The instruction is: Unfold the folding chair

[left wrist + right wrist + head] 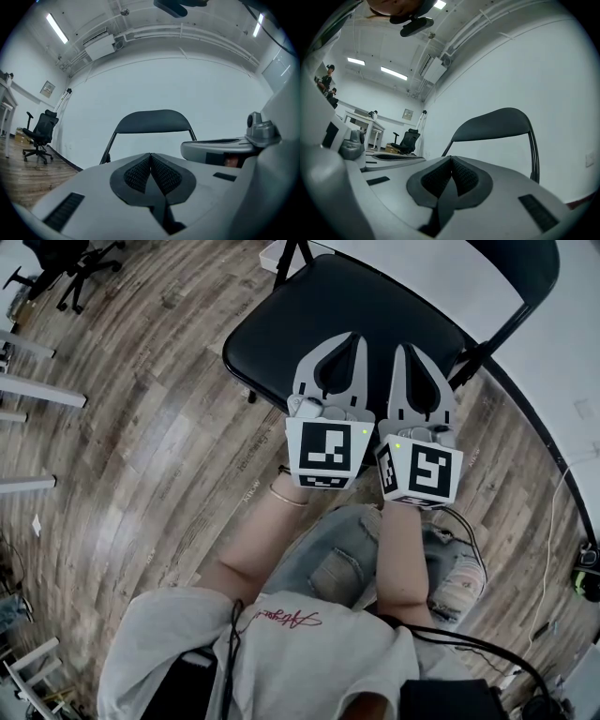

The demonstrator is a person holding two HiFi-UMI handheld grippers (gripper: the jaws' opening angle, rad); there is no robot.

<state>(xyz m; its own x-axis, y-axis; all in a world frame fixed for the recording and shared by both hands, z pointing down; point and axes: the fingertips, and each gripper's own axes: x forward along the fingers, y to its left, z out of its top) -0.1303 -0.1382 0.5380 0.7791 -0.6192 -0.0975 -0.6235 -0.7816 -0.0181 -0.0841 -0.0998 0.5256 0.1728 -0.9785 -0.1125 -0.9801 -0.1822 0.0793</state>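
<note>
The black folding chair stands opened out on the wood floor, its seat (309, 306) at the top middle of the head view and its backrest (525, 263) at the top right against a white wall. My left gripper (355, 339) and right gripper (405, 351) hover side by side over the seat's near edge, both shut with nothing between the pads. The left gripper view looks level past the shut left gripper (150, 154) at the backrest (152, 122). In the right gripper view the shut right gripper (451, 158) also points at the backrest (492, 124).
A black office chair (70, 268) stands far left by the wall (40, 136). White table legs (37, 390) line the left edge. Cables (553, 521) lie on the floor at the right. My legs and torso fill the bottom of the head view.
</note>
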